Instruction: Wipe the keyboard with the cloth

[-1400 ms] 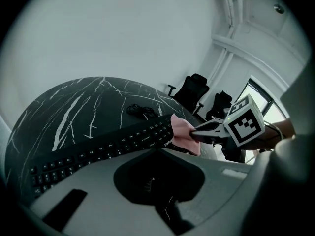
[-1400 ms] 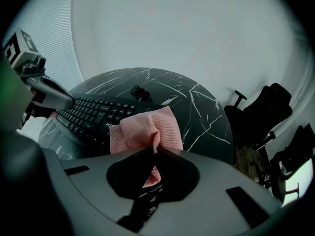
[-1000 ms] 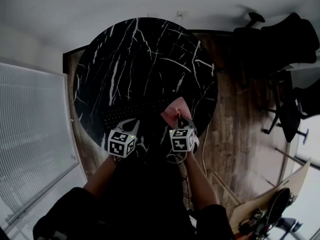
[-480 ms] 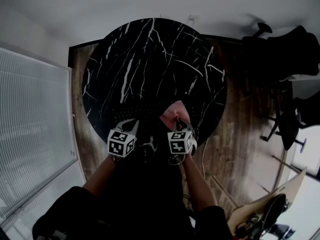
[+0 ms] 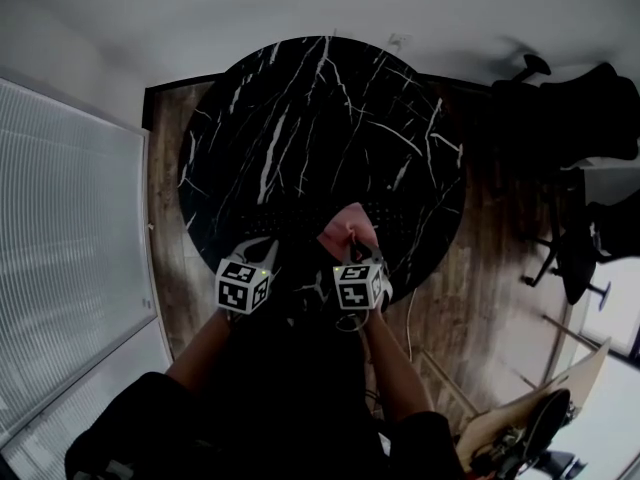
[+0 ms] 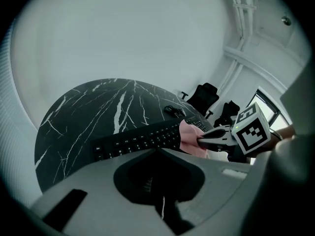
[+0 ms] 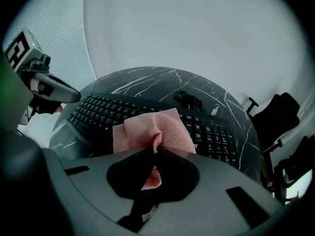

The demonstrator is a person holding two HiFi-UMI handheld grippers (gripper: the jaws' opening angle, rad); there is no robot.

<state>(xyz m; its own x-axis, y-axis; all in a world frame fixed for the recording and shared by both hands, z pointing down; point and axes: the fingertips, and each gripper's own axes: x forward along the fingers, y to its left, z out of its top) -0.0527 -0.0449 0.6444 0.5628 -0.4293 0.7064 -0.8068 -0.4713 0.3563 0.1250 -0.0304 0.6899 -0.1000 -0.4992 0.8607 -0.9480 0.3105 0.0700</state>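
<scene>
A black keyboard [image 5: 290,218] lies across the near part of the round black marble table [image 5: 320,118]. My right gripper [image 5: 355,246] is shut on a pink cloth [image 5: 347,226], which bunches up over the keyboard's right half. In the right gripper view the cloth [image 7: 152,129] spreads from the pinched fold at my right gripper [image 7: 155,149] onto the keyboard's keys [image 7: 103,109]. My left gripper [image 5: 263,250] hovers over the keyboard's near left edge, jaws together with nothing in them. From the left gripper view I see the keyboard [image 6: 138,140], the cloth [image 6: 189,137] and the right gripper [image 6: 212,137].
A coiled black cable [image 7: 189,100] lies on the table beyond the keyboard. Black office chairs [image 5: 585,98] stand on the wooden floor [image 5: 490,228] to the right. A window with blinds [image 5: 70,268] runs along the left. The table's rim is close to my body.
The head view has shifted, so the table sits further right in the picture. Both grippers and the cloth stay at about the same places over the keyboard.
</scene>
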